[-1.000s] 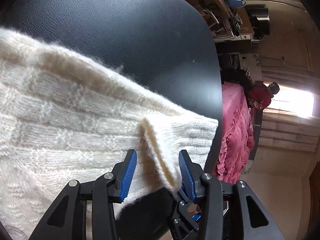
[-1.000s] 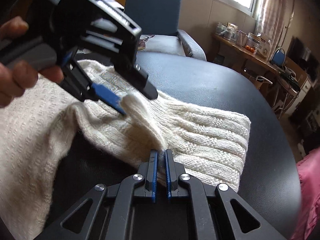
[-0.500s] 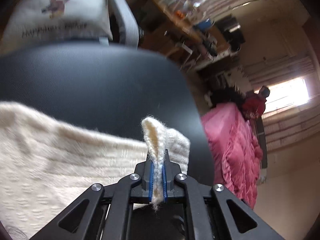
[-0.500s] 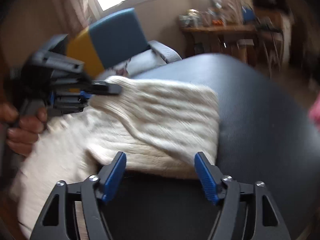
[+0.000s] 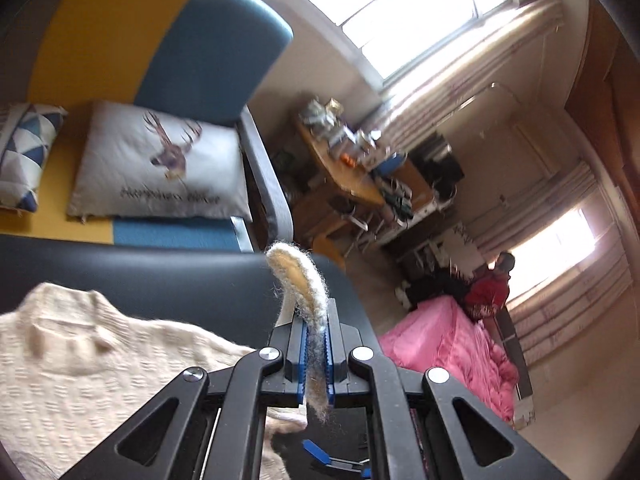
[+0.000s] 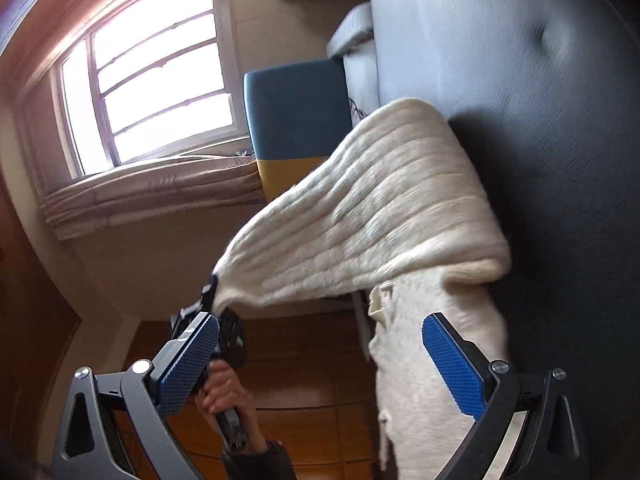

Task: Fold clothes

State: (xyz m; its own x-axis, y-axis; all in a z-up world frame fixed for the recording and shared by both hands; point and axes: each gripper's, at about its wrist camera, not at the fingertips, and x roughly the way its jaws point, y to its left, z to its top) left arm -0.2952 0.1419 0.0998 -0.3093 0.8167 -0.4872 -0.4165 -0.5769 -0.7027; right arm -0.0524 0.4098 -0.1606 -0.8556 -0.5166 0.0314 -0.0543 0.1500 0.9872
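A cream knitted sweater (image 5: 80,364) lies on a black leather surface (image 5: 180,272). My left gripper (image 5: 314,354) is shut on an edge of the sweater, and a tuft of knit (image 5: 300,280) sticks up between the blue pads. In the right wrist view the left gripper (image 6: 212,312) holds that part of the sweater (image 6: 360,216) lifted and stretched above the black surface (image 6: 560,160). My right gripper (image 6: 320,364) is open and empty, with its blue pads (image 6: 452,364) wide apart in front of the sweater.
A blue and yellow sofa (image 5: 168,40) with a deer pillow (image 5: 160,164) stands behind the black surface. A cluttered wooden table (image 5: 352,168) and a pink bedspread (image 5: 448,348) lie to the right. A window (image 6: 148,76) is on the wall.
My left gripper shut on the sweater's edge and lifted it up off the surface. My right gripper let go of the sweater, opened wide and swung round.
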